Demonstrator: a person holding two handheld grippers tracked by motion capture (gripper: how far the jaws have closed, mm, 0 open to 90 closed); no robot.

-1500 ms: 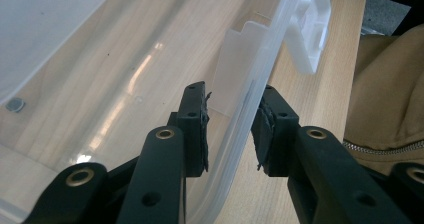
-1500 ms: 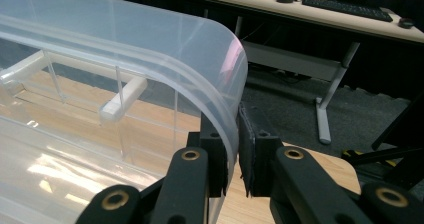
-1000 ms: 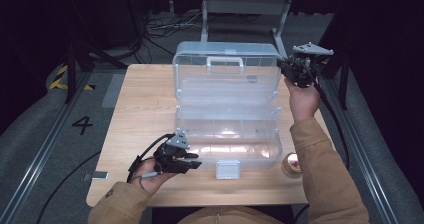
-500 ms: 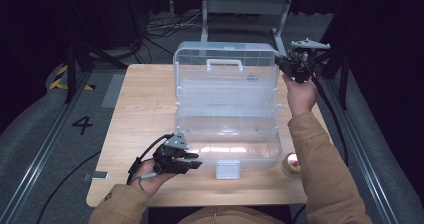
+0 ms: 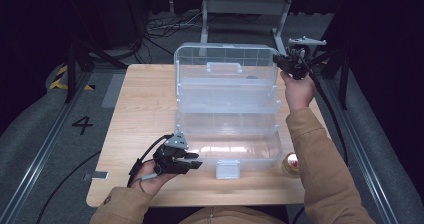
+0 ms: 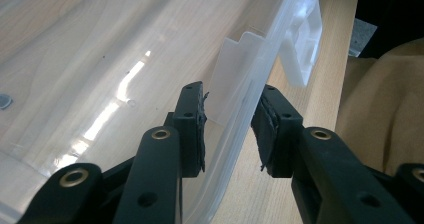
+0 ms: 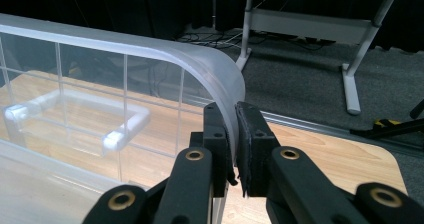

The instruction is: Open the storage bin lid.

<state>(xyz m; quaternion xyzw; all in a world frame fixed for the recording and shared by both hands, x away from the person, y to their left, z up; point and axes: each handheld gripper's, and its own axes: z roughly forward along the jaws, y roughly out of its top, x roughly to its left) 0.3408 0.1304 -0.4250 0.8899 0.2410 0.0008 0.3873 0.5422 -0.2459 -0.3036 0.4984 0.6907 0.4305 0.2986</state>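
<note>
Your right gripper is pinching the rounded far corner of the clear lid of the storage box, jaws pressed tight on the plastic edge with the lid standing up, close to vertical. Your left gripper has its jaws spread, straddling the front wall of the box's base: one pad inside, one outside, neither clearly touching, so the base is not yet clamped.

Judging from this, the box is already open and its tiers are fanned out; what is left looks like either swinging the lid fully back or bringing it down, with your left claw steadying the base. The base appears empty apart from one small dark speck off to the left of your left claw.

Just right of your left claw, on the outside of the wall, hangs the white latch; keep clear of it. Your sleeve sits beyond that. A roll of tape lies on the wooden table near the base's right front corner, well below your right claw. Beyond that claw, past the table edge, stand a metal frame and cables on the floor.
</note>
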